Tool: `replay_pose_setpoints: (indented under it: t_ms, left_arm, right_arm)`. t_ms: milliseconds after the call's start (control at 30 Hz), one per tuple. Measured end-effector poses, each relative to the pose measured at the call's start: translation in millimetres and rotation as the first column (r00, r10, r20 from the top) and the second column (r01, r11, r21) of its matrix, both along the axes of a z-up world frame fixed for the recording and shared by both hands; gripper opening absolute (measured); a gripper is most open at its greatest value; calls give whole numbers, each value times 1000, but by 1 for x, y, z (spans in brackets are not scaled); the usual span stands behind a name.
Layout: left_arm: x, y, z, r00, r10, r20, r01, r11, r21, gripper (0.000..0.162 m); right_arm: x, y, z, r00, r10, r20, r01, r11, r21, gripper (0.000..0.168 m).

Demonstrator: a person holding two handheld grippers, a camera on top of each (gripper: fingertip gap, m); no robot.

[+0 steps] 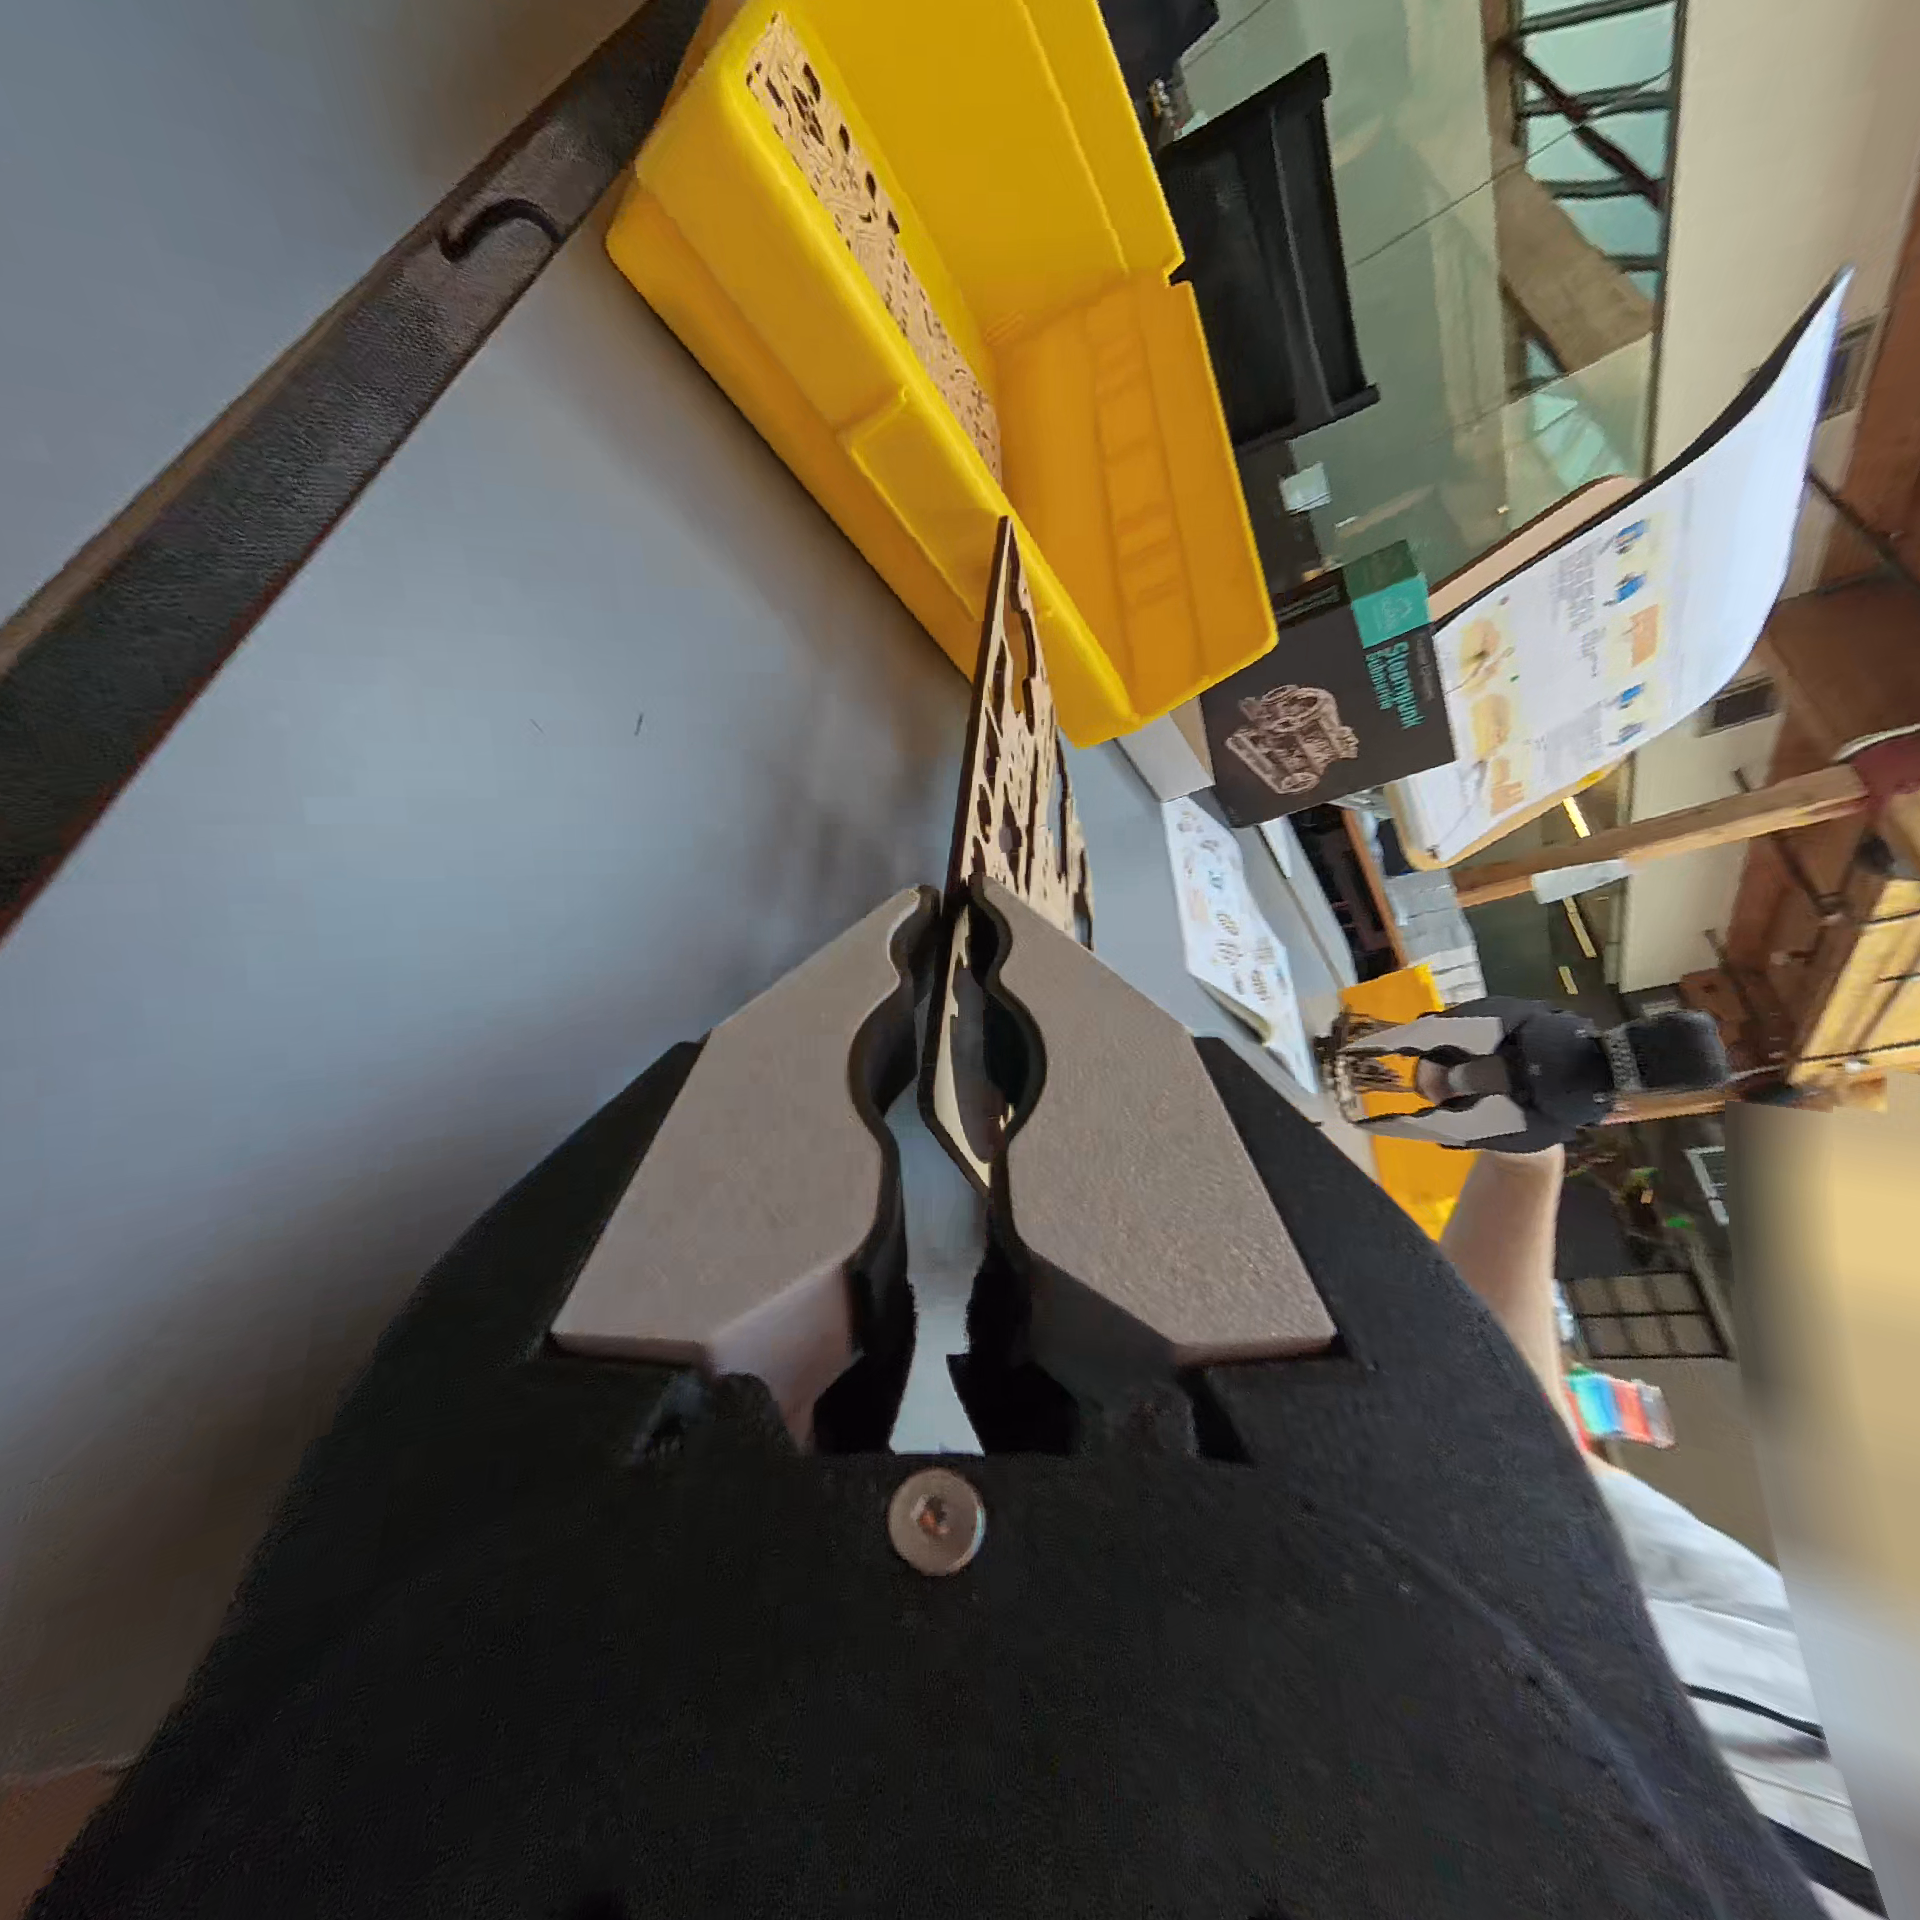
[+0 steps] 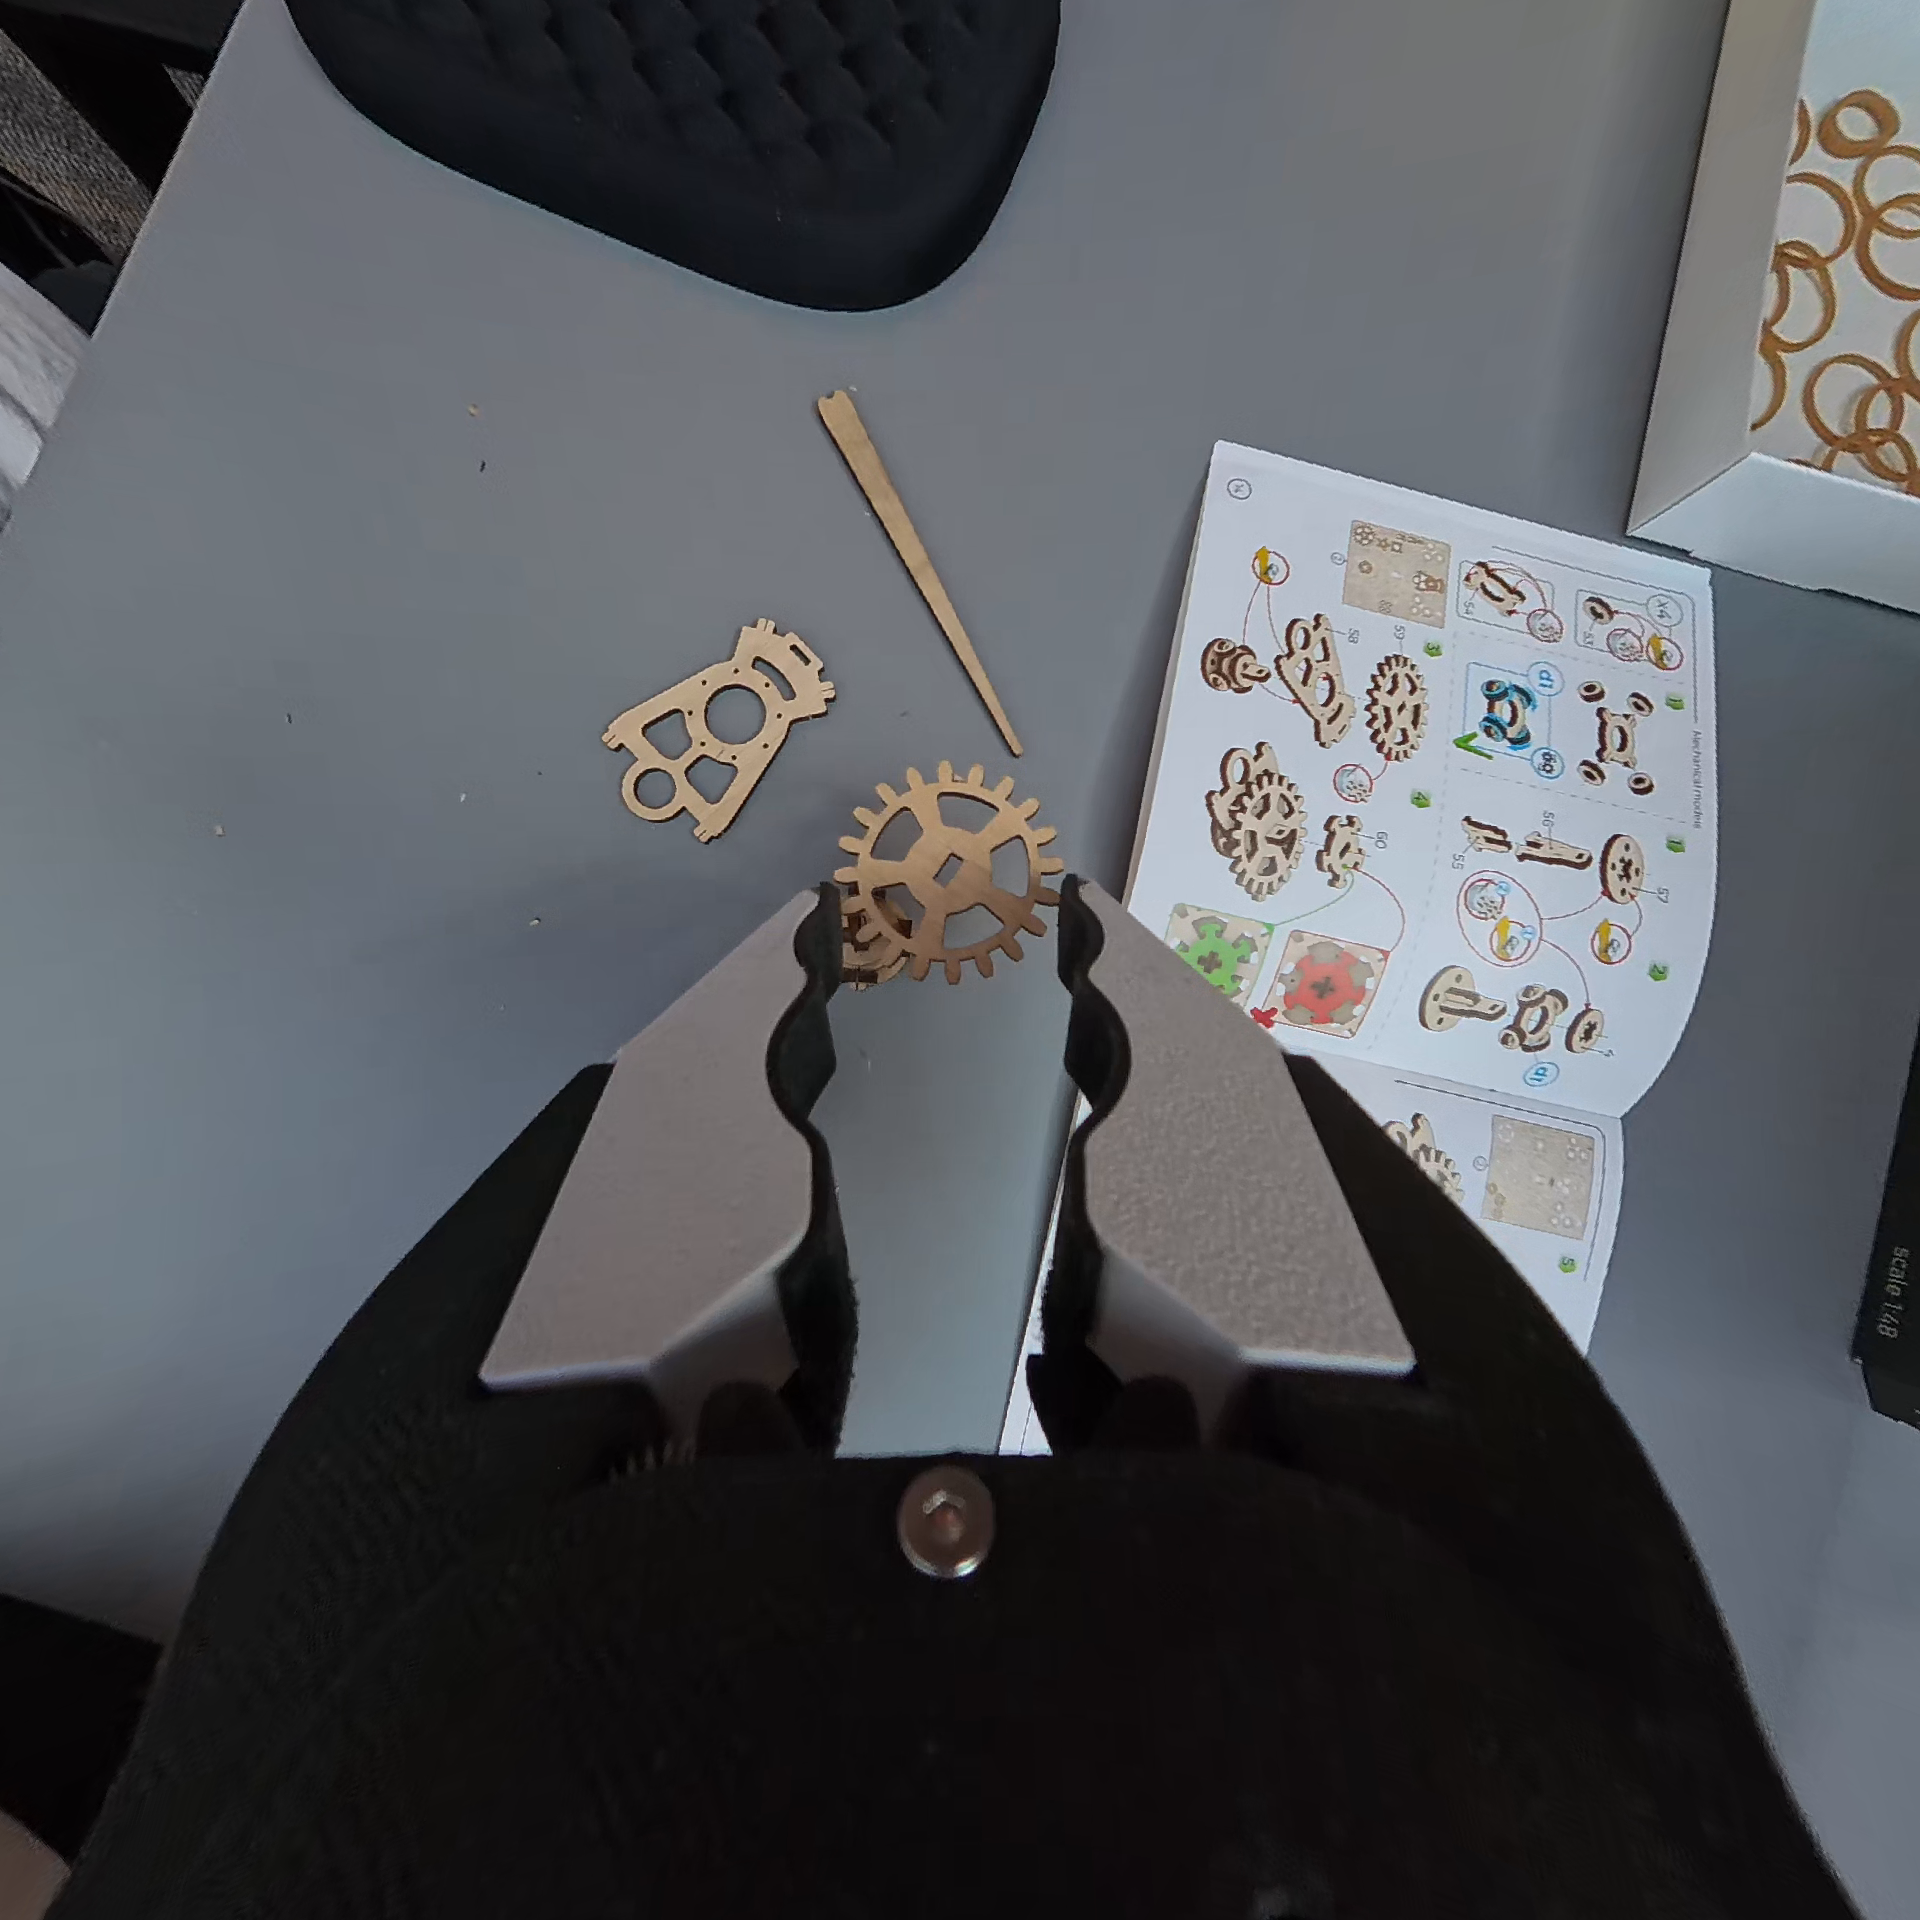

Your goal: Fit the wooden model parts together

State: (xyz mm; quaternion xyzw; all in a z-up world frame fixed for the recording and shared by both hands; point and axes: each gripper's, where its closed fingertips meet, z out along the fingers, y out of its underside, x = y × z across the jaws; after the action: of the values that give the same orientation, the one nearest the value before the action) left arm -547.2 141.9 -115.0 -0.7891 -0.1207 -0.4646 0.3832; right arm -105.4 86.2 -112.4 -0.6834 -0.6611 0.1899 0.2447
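My left gripper is clenched on a thin laser-cut wooden sheet with many cut-out holes, pinching its lower edge so the sheet stands on edge and reaches up from between my 2 grey fingers. It is held above the grey tabletop, just in front of the yellow plastic tray. A second perforated wooden sheet lies inside that tray. Beside the tray's far corner stands a dark box with a model pictured on it, with a large white instruction sheet propped behind it.

My right gripper grasps a round wooden gear with a cross-shaped centre hole by its toothed rim, 1 fingertip on each side, with the gear lifted above the tabletop. A small wooden hub piece sits behind the gear at my inner fingertip; I cannot tell how it is joined to the gear. To the far side of the gear lies a long tapered wooden stick, and beside that a flat wooden plate with round and triangular cut-outs, apart from each other. The open illustrated instruction booklet lies flat just beside the gear, and a white box holding tan rings rests past the booklet. A black padded cushion sits at the table's far edge.
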Motion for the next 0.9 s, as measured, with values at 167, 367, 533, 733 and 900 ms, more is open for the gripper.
replay_pose_setpoints:
  t_ms: [167,367,533,733,900]
  left_arm:
    - [-4,-2,-10,973,0,-232,7,999,31,4]
    - [-13,-6,-28,865,13,-502,-12,1000,5,6]
    - [-31,-3,-14,707,159,-689,-86,986,140,17]
    - [122,-21,73,810,102,-577,213,866,452,16]
    - [286,-48,85,859,-372,-351,503,740,447,16]
  right_arm:
    - [3,3,1,1000,-22,-9,22,1000,3,41]
    - [14,11,1,998,-56,-2,56,998,19,41]
    - [24,18,5,996,-90,-4,90,994,55,41]
    - [8,18,35,996,-32,-85,49,979,200,41]
    - [-7,6,59,996,31,-89,0,946,325,41]
